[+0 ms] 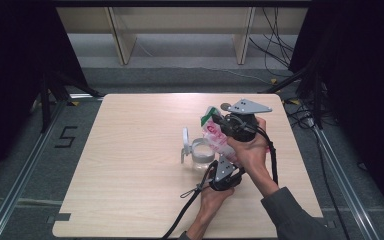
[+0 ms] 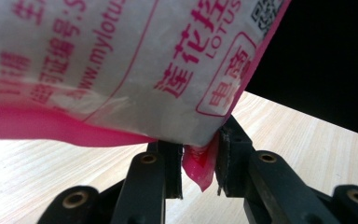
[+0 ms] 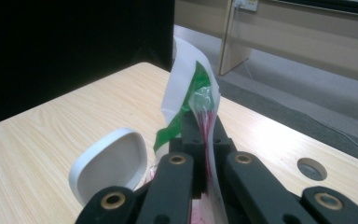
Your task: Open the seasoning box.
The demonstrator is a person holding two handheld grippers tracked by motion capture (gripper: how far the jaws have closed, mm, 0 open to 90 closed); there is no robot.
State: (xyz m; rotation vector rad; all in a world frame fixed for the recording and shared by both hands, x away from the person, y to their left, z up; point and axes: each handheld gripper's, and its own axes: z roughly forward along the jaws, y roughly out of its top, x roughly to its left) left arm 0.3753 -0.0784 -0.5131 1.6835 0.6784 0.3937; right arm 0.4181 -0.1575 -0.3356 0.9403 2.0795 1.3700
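A white and pink packet (image 1: 215, 137) with a green top hangs tilted over a clear round jar (image 1: 202, 153) whose white flip lid (image 1: 185, 140) stands open. My right gripper (image 1: 216, 120) is shut on the packet's upper edge (image 3: 193, 93); in the right gripper view its jaws (image 3: 205, 135) pinch the thin film, and the lid (image 3: 109, 168) shows below left. My left gripper (image 1: 222, 159) comes up from below and is shut on the packet's pink bottom corner (image 2: 199, 169). The packet's printed face (image 2: 121, 70) looms above its jaws (image 2: 199, 163).
The jar stands near the middle of a light wooden table (image 1: 130, 165). A round hole (image 3: 311, 169) sits in the tabletop near its far right corner. Black curtains flank the table, with cables (image 1: 280, 50) on the floor at the back right.
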